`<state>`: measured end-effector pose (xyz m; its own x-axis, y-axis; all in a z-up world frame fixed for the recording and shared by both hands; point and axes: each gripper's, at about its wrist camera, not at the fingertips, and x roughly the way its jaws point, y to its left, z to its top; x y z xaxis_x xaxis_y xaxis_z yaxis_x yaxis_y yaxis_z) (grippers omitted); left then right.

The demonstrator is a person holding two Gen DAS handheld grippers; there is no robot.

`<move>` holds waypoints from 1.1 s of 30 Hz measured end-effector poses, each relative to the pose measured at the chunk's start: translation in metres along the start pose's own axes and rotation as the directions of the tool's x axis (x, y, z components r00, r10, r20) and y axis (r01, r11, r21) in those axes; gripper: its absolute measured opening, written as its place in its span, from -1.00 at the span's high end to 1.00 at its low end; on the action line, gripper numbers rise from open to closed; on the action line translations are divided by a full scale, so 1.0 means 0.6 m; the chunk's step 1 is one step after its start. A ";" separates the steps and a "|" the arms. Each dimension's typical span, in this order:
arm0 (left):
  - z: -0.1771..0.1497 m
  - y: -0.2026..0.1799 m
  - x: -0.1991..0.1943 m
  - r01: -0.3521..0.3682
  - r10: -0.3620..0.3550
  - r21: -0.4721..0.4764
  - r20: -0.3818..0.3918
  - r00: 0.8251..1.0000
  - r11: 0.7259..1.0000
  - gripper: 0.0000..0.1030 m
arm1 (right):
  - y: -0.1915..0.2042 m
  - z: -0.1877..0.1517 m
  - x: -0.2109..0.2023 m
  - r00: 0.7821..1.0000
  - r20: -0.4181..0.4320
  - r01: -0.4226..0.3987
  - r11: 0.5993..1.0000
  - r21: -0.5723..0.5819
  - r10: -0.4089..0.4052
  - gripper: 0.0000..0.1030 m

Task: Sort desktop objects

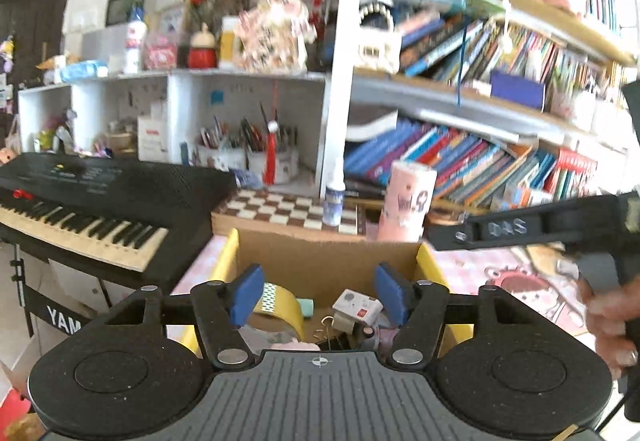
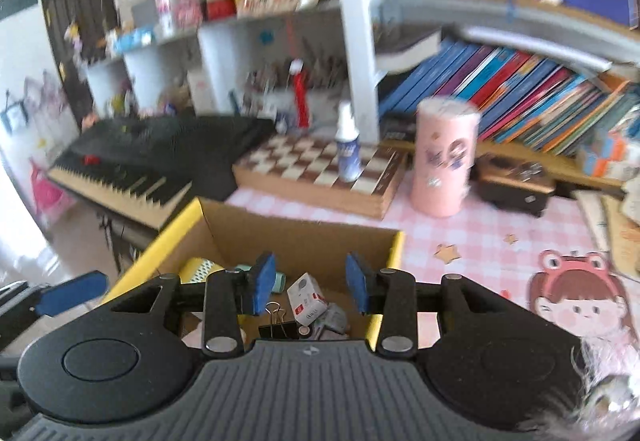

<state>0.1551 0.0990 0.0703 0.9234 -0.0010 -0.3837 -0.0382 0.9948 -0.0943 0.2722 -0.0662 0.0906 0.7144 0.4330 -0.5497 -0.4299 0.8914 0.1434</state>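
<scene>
A yellow-rimmed cardboard box (image 1: 320,257) (image 2: 288,237) stands on the pink checked tablecloth. Inside lie a yellow tape roll (image 1: 282,307) (image 2: 200,269), a small white box with a red mark (image 1: 357,308) (image 2: 307,299), a black binder clip (image 2: 276,325) (image 1: 330,337) and other small bits. My left gripper (image 1: 318,295) hovers over the box, open, with nothing between its blue pads. My right gripper (image 2: 310,287) also hangs above the box, its blue pads apart and empty. In the left wrist view the right gripper's body shows at the right, held by a hand (image 1: 608,325).
Behind the box sit a chessboard (image 2: 320,169) with a small spray bottle (image 2: 346,149) on it, and a pink cylinder (image 2: 444,157). A black keyboard (image 1: 80,209) lies to the left, bookshelves (image 1: 480,145) behind, a dark wooden box (image 2: 516,181) at right.
</scene>
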 end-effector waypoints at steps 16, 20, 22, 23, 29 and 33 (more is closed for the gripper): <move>-0.108 -0.017 -0.172 -0.005 0.006 0.058 -0.028 1.000 0.998 -0.53 | 0.041 -0.196 -0.255 0.966 0.147 0.203 0.976 0.074 -0.212 0.13; -0.146 -0.029 -0.200 0.011 -0.007 0.064 -0.071 0.997 0.998 -0.54 | 0.045 -0.267 -0.293 0.952 0.111 0.278 0.957 0.082 -0.286 0.12; -0.161 -0.039 -0.213 0.015 -0.008 0.072 -0.089 0.996 0.997 -0.54 | 0.047 -0.301 -0.309 0.944 0.089 0.309 0.946 0.094 -0.317 0.11; -0.169 -0.043 -0.219 0.015 -0.008 0.078 -0.095 0.995 0.997 -0.54 | 0.049 -0.316 -0.316 0.940 0.079 0.323 0.941 0.102 -0.331 0.10; -0.200 -0.072 -0.247 0.009 0.006 0.134 -0.106 0.994 0.991 -0.61 | 0.053 -0.397 -0.353 0.909 0.022 0.405 0.896 0.182 -0.416 0.01; -0.217 -0.086 -0.256 -0.005 0.020 0.133 -0.117 0.993 0.991 -0.71 | 0.054 -0.422 -0.370 0.888 0.012 0.452 0.876 0.169 -0.460 -0.22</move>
<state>-0.0346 0.0346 0.0147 0.8716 0.0073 -0.4902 0.0089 0.9995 0.0307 -0.0401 -0.1675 0.0087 0.8388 -0.0245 -0.5439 0.0398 0.9991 0.0164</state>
